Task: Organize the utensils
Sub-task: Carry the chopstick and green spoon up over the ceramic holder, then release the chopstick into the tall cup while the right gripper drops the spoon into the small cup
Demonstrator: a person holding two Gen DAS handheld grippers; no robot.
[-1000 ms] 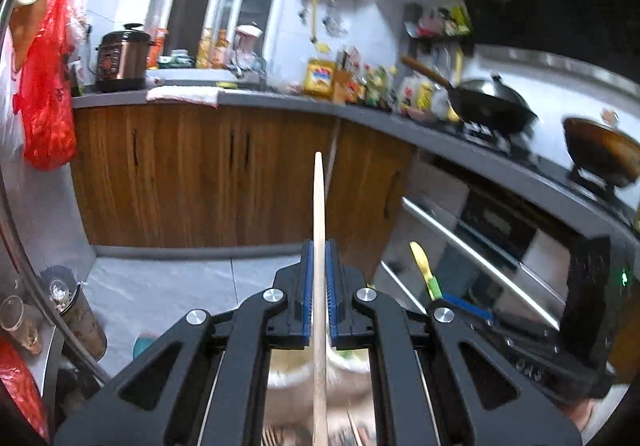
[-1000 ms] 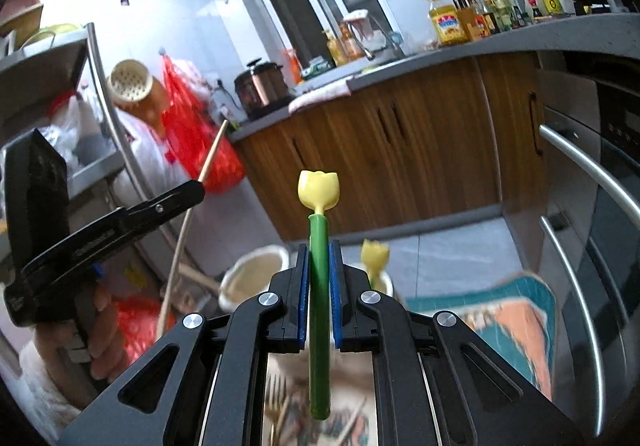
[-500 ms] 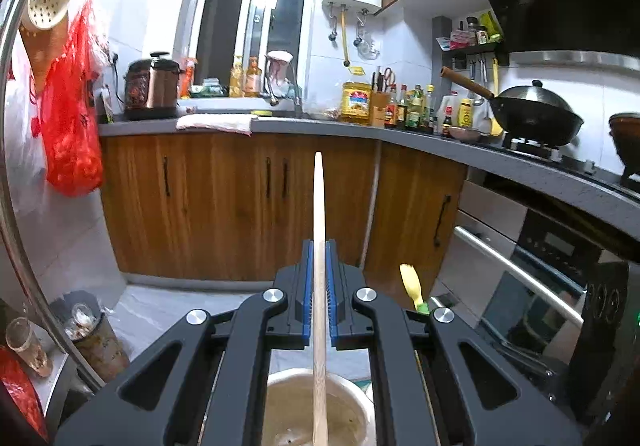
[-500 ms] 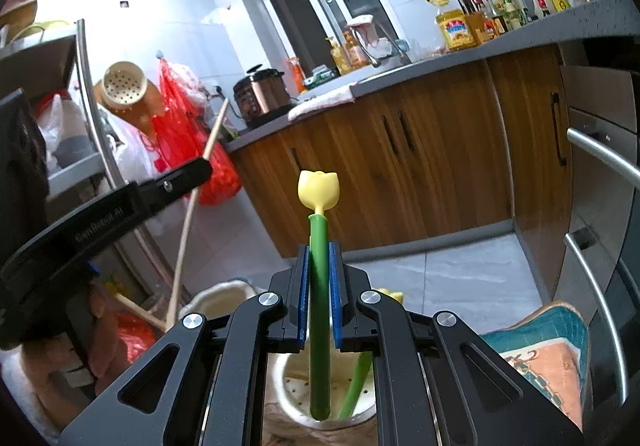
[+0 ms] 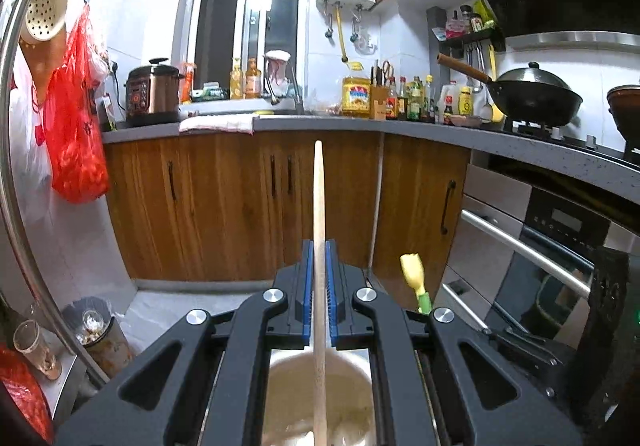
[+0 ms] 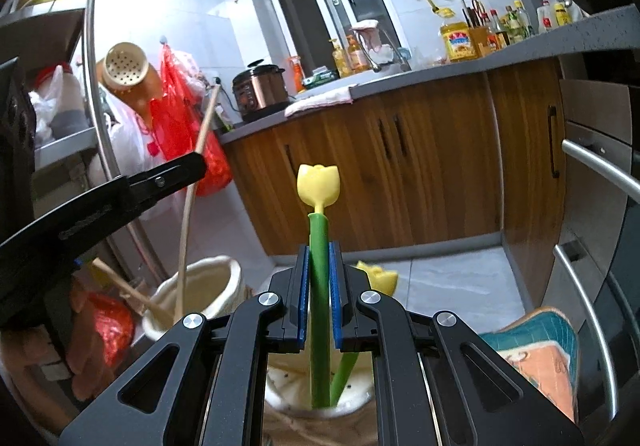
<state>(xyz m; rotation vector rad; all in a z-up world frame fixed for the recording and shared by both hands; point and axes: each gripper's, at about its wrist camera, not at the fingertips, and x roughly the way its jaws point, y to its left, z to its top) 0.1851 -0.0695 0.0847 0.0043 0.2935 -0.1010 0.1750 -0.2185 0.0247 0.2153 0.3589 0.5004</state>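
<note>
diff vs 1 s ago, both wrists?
Both claws came down over the holders: wooden chopstick now dips into the cream holder, green tulip utensil into the other holder, beside a second tulip utensil. Unchanged: left claw and right claw stay shut.

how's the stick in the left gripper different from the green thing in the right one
The wooden chopstick is thin, plain and tan; the tulip-topped utensil is thicker, green, with a yellow flower end. Both stand upright, each clamped in its gripper, lower end inside a cream holder.

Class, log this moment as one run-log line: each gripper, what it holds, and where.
left gripper: shut on stick, over left holder | right gripper: tulip utensil between pads, over right holder
</note>
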